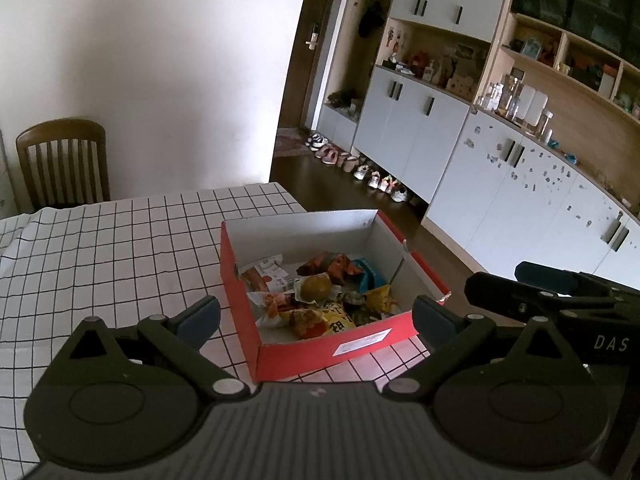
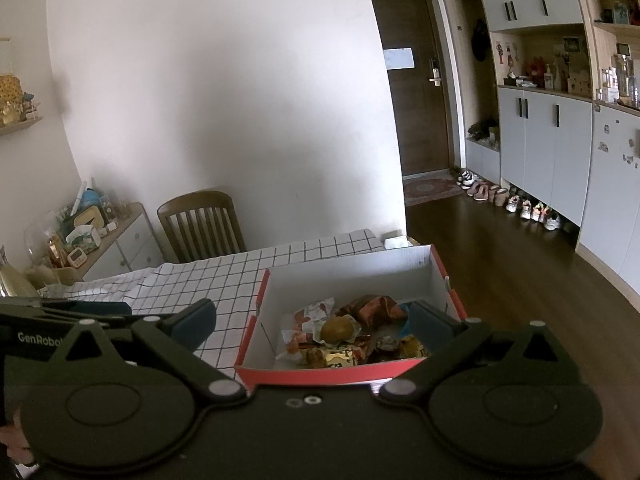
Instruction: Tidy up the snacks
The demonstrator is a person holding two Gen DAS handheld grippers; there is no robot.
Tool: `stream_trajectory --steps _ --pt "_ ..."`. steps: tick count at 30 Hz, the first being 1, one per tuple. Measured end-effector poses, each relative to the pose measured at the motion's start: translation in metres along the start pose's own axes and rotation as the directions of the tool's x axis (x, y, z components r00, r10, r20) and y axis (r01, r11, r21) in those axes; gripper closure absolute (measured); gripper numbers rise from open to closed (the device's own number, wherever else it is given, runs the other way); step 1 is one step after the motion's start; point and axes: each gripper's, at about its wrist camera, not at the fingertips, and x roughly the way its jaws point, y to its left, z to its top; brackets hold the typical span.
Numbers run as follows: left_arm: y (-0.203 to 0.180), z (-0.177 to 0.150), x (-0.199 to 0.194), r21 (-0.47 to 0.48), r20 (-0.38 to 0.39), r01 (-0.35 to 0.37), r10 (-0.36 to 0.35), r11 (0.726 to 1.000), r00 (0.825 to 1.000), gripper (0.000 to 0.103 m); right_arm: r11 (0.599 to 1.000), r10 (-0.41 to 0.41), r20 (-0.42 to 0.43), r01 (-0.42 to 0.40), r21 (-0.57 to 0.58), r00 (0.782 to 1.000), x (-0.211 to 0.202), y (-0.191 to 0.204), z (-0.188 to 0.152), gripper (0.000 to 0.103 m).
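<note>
A red shoebox (image 1: 320,350) with white inner walls sits on the checked tablecloth (image 1: 112,248) near the table's right edge. It holds several wrapped snacks (image 1: 320,300), among them a round brown bun (image 1: 316,287) and a yellow packet (image 1: 340,320). My left gripper (image 1: 316,316) hovers open above the box's near end, nothing between its blue pads (image 1: 200,316). In the right wrist view the same box (image 2: 320,374) and bun (image 2: 338,328) lie below my right gripper (image 2: 314,322), also open and holding nothing. The right gripper's body (image 1: 560,300) shows at the right of the left wrist view.
A wooden chair (image 2: 200,222) stands against the white wall behind the table. A cluttered side cabinet (image 2: 84,232) is at the far left. Grey cabinets (image 1: 520,184) and a row of shoes (image 1: 360,168) line the wooden floor to the right. The left half of the cloth is bare.
</note>
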Motion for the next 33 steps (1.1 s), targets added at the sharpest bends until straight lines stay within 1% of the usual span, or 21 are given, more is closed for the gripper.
stream_trajectory --steps 9,23,33 --pt "-0.002 -0.004 -0.003 -0.03 -0.015 0.011 -0.011 0.999 1.0 0.0 1.0 0.002 -0.007 -0.002 0.006 1.0 -0.002 0.002 0.0 0.0" --pt "-0.005 -0.006 0.004 -0.039 -0.037 0.019 -0.021 0.999 0.999 0.0 1.0 -0.011 -0.011 0.011 0.02 1.0 -0.004 0.001 -0.003 0.0" --pt "-0.006 -0.006 0.008 -0.037 -0.036 0.023 -0.025 0.999 0.999 0.0 0.999 -0.011 -0.013 0.011 0.03 1.0 -0.005 -0.001 -0.004 0.0"
